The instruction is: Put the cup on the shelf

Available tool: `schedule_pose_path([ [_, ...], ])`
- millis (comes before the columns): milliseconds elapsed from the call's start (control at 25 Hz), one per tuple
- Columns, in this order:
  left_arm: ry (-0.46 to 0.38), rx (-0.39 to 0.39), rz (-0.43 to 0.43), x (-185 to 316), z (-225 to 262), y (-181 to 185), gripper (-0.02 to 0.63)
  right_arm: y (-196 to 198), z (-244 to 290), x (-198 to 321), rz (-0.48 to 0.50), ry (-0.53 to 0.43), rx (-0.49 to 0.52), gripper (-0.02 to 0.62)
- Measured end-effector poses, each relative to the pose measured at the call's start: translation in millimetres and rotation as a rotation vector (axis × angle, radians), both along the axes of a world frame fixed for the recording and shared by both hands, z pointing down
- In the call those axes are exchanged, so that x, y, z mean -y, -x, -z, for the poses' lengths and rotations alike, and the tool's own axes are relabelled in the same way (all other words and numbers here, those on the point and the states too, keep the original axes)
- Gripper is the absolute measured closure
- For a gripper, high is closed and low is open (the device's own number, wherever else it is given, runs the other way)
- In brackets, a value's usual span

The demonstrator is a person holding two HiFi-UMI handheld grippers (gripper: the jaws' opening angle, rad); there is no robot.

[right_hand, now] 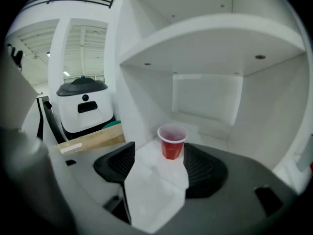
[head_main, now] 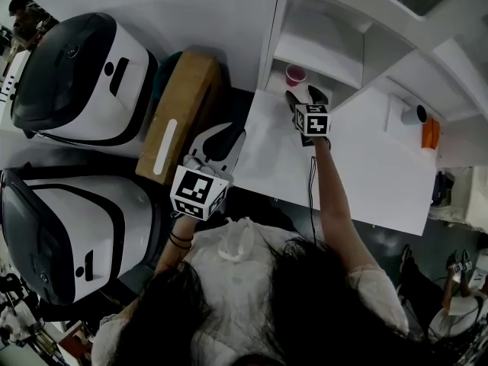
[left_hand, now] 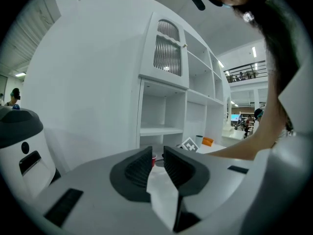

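Observation:
A red cup (head_main: 296, 75) (right_hand: 172, 142) with a white rim stands upright on the floor of the white shelf unit's (head_main: 320, 48) lowest left compartment. My right gripper (head_main: 304, 94) (right_hand: 159, 154) is open just in front of it, its tips beside the cup's base and not touching it. The shelf board (right_hand: 215, 38) runs overhead in the right gripper view. My left gripper (head_main: 221, 137) (left_hand: 157, 163) hangs back at the table's left edge, its jaws nearly together with nothing between them. The cup (left_hand: 154, 159) shows as a small red patch through the slit.
A white table (head_main: 366, 158) fronts the shelf unit. On its right side lie a grey cup (head_main: 415, 114) and an orange thing (head_main: 431, 133). Left of the table stand a cardboard box (head_main: 183, 109) and two large white machines (head_main: 76, 78) (head_main: 69, 227).

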State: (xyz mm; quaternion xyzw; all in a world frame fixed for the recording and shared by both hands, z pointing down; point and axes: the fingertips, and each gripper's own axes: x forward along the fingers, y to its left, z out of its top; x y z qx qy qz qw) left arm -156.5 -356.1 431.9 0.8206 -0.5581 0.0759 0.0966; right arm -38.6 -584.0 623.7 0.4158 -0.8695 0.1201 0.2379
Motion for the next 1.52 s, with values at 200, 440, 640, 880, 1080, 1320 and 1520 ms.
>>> schedule_pose_path([
  [200,-0.009,-0.007,-0.026,-21,2,1,0.523,3,48,-44,0.013,-0.077,0.092,0.276],
  [440,-0.021,-0.011,-0.062,-53,5,4,0.523,6,103,-115,-0.034,-0.13,0.241,0.339],
  [640,-0.031,-0.018,-0.09,-89,5,7,0.525,9,126,-188,-0.05,-0.131,0.326,0.402],
  [880,-0.038,-0.031,-0.113,-145,0,13,0.523,23,141,-279,-0.055,-0.13,0.372,0.423],
  [1080,-0.015,-0.04,-0.149,-192,-11,13,0.525,31,150,-341,-0.056,-0.13,0.387,0.44],
  [1320,0.005,-0.063,-0.167,-226,-20,12,0.523,38,156,-395,-0.047,-0.118,0.385,0.453],
  [1520,0.013,-0.085,-0.174,-242,-23,5,0.523,37,157,-424,-0.032,-0.1,0.367,0.46],
])
